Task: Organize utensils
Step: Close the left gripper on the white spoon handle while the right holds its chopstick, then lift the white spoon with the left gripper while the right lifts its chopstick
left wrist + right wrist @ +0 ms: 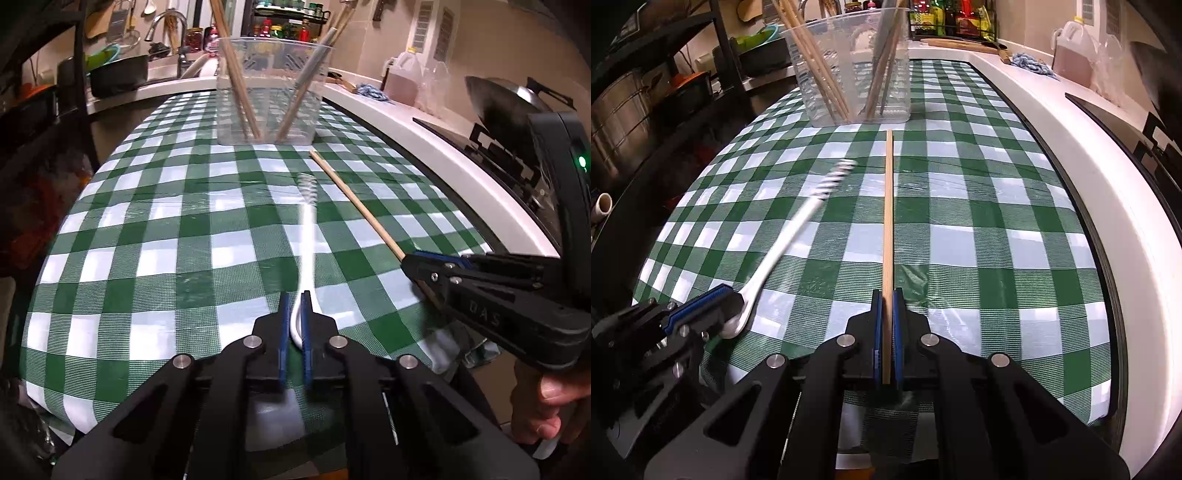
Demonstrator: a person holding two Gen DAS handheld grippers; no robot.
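My left gripper (294, 300) is shut on the handle of a white straw brush (307, 229), which points toward a clear plastic container (271, 92). The brush (790, 236) and left gripper (733, 301) also show at the left of the right wrist view. My right gripper (886, 297) is shut on a single wooden chopstick (888, 206) that points at the container (849, 70). That chopstick (354, 199) and the right gripper (408, 262) show at the right of the left wrist view. The container holds several chopsticks and a grey utensil.
A green and white checked cloth (166, 236) covers the table. A white counter edge (443, 147) runs along the right, with a stove and wok (509, 107) beyond. A sink and pots (118, 74) stand at the far left.
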